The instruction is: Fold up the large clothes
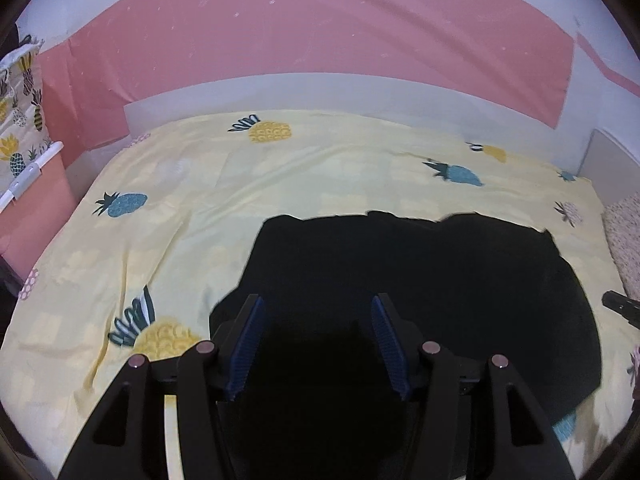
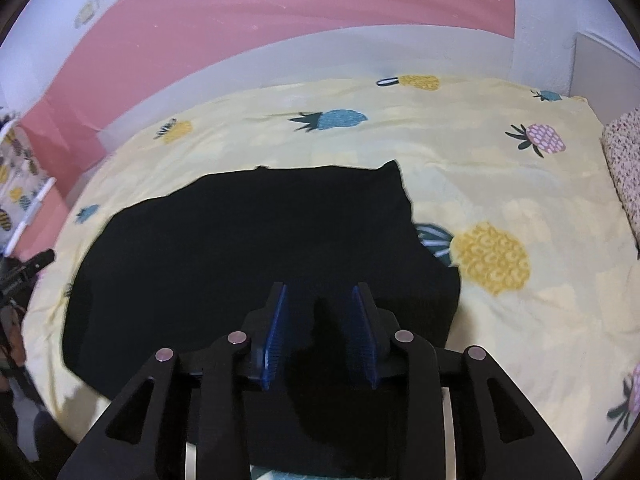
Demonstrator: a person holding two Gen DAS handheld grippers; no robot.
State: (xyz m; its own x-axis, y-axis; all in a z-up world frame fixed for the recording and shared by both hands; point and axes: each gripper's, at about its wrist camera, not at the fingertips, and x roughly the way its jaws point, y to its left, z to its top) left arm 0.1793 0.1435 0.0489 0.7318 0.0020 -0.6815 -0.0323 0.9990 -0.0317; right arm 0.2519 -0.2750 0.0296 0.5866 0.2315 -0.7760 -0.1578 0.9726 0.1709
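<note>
A large black garment (image 1: 420,272) lies spread on the yellow pineapple-print bed sheet (image 1: 192,208). My left gripper (image 1: 317,312) hangs over the garment's near left part with its blue-padded jaws wide apart and nothing between them. In the right wrist view the same garment (image 2: 240,240) fills the middle. My right gripper (image 2: 320,300) is over its near right part, jaws apart, and a raised fold of black cloth stands in the gap between the blue pads (image 2: 276,328), not pinched. The right gripper's tip (image 1: 620,304) shows at the far right of the left wrist view.
The sheet (image 2: 500,184) covers the whole bed. A pink and white wall (image 1: 300,32) stands behind it. A pineapple-print fabric hangs on a rail (image 1: 24,92) at the left. A speckled cushion (image 2: 624,168) lies at the right edge.
</note>
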